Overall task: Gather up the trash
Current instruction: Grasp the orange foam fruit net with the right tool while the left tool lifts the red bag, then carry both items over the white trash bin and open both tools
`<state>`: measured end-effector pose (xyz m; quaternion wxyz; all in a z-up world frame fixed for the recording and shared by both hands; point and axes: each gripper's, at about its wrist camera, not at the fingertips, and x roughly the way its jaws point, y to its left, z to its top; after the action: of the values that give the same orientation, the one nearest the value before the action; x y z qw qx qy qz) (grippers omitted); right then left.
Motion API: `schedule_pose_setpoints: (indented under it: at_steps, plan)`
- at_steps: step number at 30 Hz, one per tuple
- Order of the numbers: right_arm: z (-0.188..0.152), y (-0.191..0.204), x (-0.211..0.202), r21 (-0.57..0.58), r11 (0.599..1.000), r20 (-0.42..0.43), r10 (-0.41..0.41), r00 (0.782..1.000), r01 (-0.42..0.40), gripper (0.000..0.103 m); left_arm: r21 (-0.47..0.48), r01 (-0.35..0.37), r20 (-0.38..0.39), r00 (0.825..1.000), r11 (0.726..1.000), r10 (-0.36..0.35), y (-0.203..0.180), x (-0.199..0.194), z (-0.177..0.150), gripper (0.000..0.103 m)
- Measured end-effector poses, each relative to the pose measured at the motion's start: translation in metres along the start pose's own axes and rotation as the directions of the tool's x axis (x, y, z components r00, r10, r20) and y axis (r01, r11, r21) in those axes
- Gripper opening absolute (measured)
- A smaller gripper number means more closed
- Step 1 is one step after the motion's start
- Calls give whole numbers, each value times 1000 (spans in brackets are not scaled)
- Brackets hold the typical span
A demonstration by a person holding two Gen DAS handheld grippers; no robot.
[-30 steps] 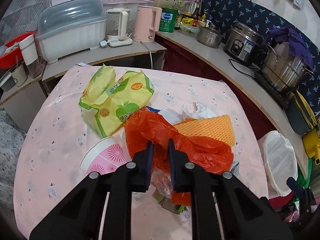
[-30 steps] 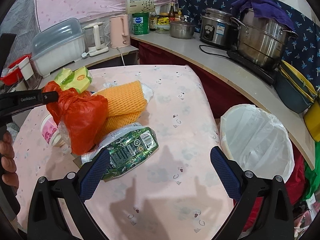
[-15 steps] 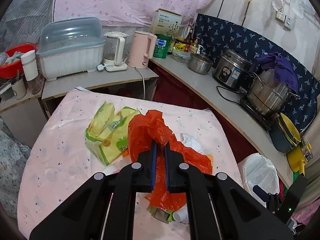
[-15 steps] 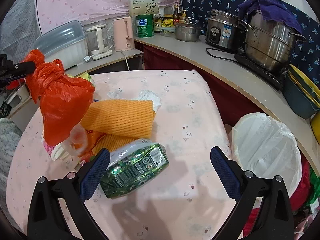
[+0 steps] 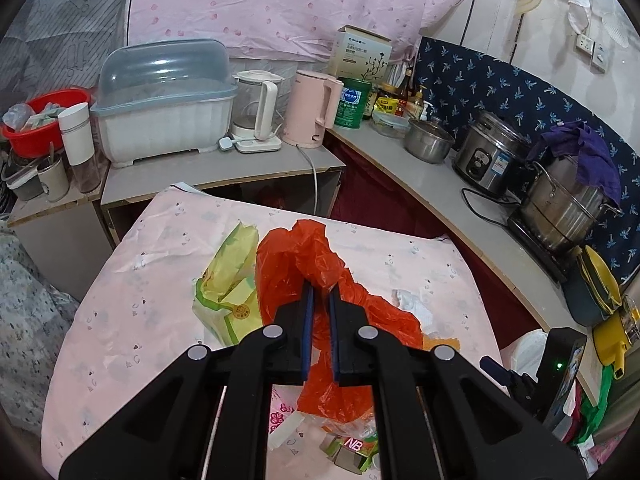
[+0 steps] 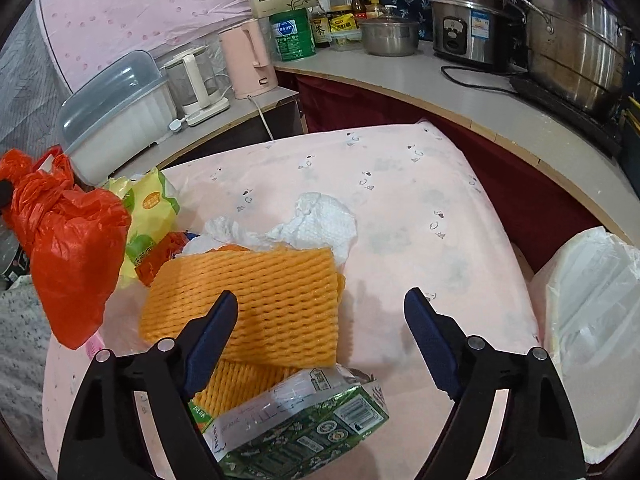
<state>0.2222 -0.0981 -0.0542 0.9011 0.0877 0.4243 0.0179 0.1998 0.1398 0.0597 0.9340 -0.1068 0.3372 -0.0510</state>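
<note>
Bin liner [image 6: 596, 312] looks empty; left fingers [image 5: 321, 300] pinch orange bag [image 5: 288, 264]; right fingers [image 6: 320, 312] spread, just narrowing.

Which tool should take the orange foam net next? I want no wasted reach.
Right. The right tool is open just over the orange foam net; the left tool is shut on the red plastic bag.

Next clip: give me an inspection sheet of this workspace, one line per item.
Surface: table under pink printed cloth.
Job's things: red bag lifted; orange foam net, green carton, yellow-green wrapper, white tissue lying; lined bin beside table.
Clutter: kettles, dish box, pots on counter.
Grippers: left hand-held gripper shut on red bag; right hand-held gripper open, has just been closing, over foam net.
Cables: kettle cord, cooker cord.
Surroundings: pink curtain.
</note>
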Motion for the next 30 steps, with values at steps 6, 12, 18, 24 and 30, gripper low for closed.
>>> schedule_pose_setpoints:
  at_steps: [6,12,18,24,30]
  plan:
    - [-3,2,17,38,995,-41,91,995,-89,50,9,-21,-13,1000,1000,21,1,11,-3,6]
    - [-5,9,4,-2,994,-25,106,994,-106,7,18,-25,-24,999,1000,26,-6,14,-7,6]
    - [-3,-4,-30,-5,996,52,89,995,-89,4,40,-5,-21,1000,999,6,-22,5,-11,6]
    - [-1,-36,-76,36,999,147,9,989,-14,4,76,38,-14,999,996,-37,-53,-7,-16,6]
    - [-7,-80,-115,87,989,220,-134,966,117,4,131,100,-23,995,986,-98,-97,-15,-27,6]
